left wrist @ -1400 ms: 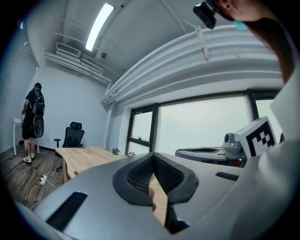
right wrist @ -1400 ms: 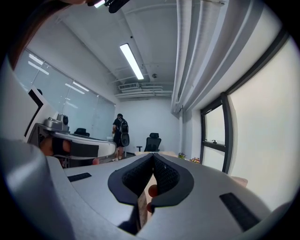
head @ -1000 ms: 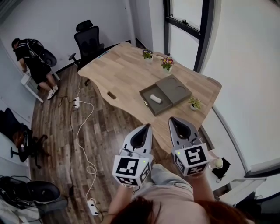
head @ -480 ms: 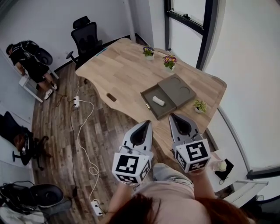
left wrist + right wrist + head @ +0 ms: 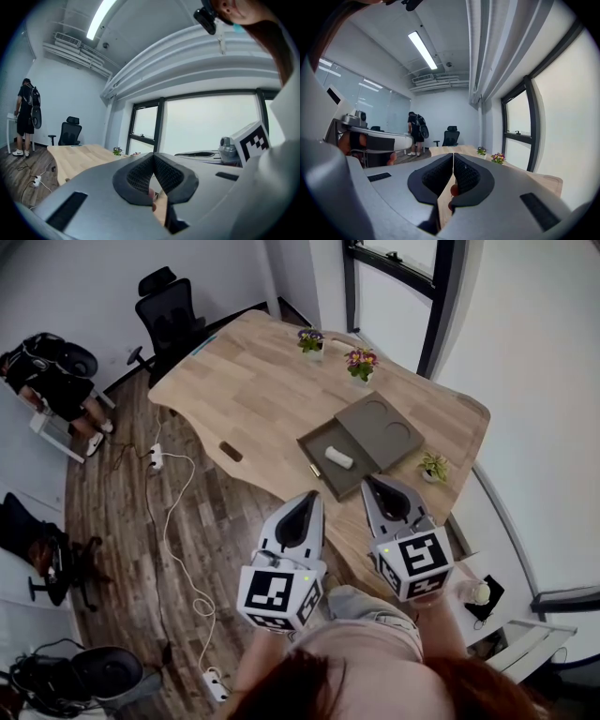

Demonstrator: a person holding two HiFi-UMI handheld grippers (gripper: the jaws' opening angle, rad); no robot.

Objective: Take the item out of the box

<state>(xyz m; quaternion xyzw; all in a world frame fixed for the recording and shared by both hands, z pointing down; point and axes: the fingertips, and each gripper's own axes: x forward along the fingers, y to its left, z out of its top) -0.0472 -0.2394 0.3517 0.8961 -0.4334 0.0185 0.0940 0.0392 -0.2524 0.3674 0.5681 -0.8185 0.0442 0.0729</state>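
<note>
Wooden counter [image 5: 253,381], light, curved edge; carries one grey box [image 5: 322,441], open, its lid [image 5: 382,423] folded flat at the 1 o'clock side of the base; item [image 5: 339,458], white, short and rounded, lies inside the base, near its middle, untouched; three small potted plants [image 5: 359,362] stand on the counter, two at 12 o'clock of the box and one at 3 o'clock. Left gripper [image 5: 314,495], jaws together, nothing between them, at 6 o'clock of the box and apart from it. Right gripper [image 5: 370,482], jaws together, nothing between them, its tip near the box's 5 o'clock edge in the head view. Black office chair [image 5: 164,310] at the counter's 11 o'clock end; person [image 5: 56,371] standing at 9 o'clock, well apart; white cable [image 5: 173,521] trailing over the wooden floor [image 5: 122,521].
</note>
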